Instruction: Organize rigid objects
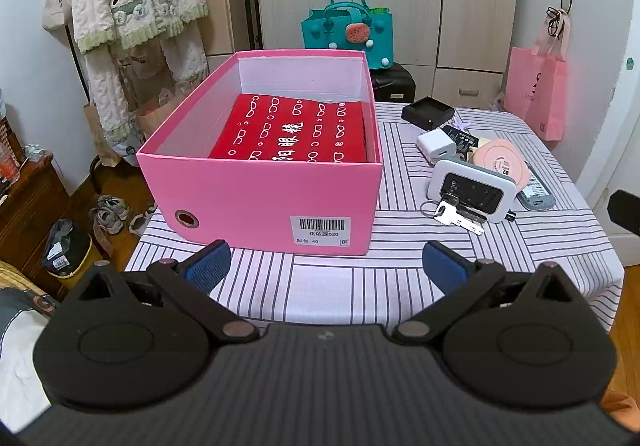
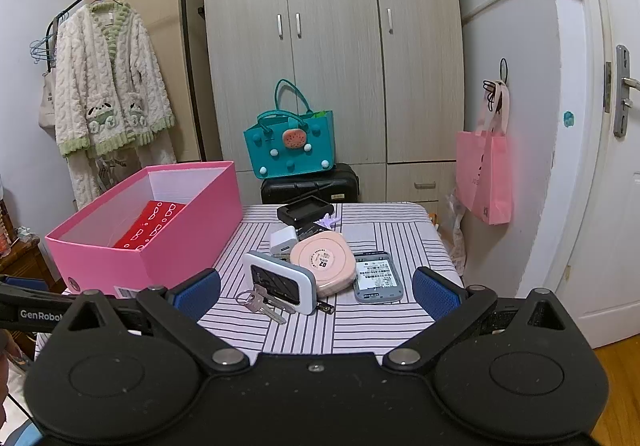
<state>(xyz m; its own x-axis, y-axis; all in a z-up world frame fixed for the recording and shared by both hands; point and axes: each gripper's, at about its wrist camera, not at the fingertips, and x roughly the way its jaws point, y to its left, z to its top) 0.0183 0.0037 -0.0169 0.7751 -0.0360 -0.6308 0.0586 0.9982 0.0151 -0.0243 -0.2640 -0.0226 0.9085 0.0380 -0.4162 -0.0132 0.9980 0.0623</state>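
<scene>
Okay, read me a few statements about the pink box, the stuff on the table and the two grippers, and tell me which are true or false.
1. The pink box already holds a red box. True.
2. The keys lie inside the pink box. False: they lie on the striped tablecloth against the white device.
3. Both grippers are open and empty. True: left gripper, right gripper.
4. The round pink case stands alone, touching nothing. False: it rests against the white device and overlaps neighbouring items.
</scene>
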